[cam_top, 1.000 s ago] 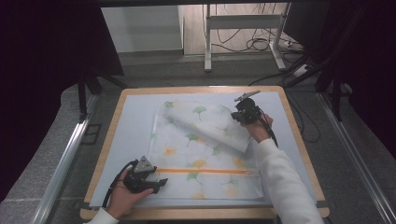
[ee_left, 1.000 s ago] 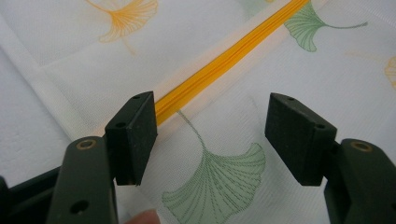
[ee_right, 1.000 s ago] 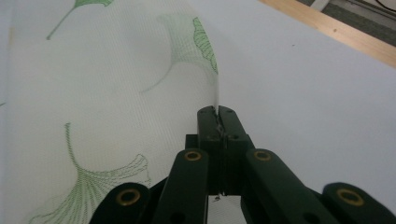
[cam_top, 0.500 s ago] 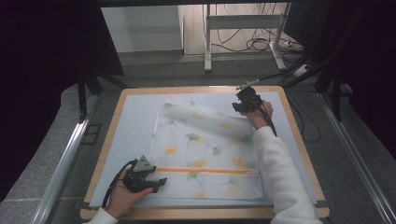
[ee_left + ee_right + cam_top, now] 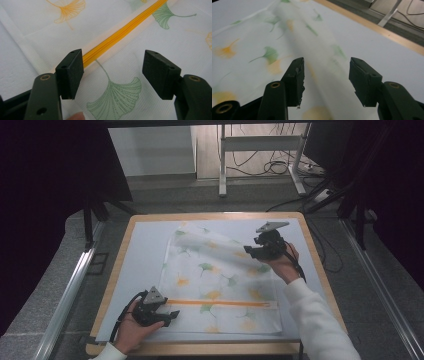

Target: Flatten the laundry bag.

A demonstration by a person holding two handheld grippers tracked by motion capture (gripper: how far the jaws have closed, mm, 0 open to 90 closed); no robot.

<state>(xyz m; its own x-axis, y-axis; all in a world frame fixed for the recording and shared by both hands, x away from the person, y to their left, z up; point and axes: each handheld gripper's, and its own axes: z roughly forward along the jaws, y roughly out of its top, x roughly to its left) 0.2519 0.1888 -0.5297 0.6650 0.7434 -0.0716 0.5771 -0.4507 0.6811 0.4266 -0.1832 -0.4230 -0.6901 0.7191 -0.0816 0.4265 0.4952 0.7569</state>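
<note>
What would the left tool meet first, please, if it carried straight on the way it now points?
Most likely the leaf-printed cloth itself, beside its orange zipper: the left tool stands open just above it, nothing between the jaws. Depth is hard to judge.

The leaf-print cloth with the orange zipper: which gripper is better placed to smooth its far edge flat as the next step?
Probably the right gripper: its jaws have just been opening with nothing between them, and it hovers over the cloth near that far, rumpled edge. The left gripper sits open at the near corner, by the zipper.
</note>
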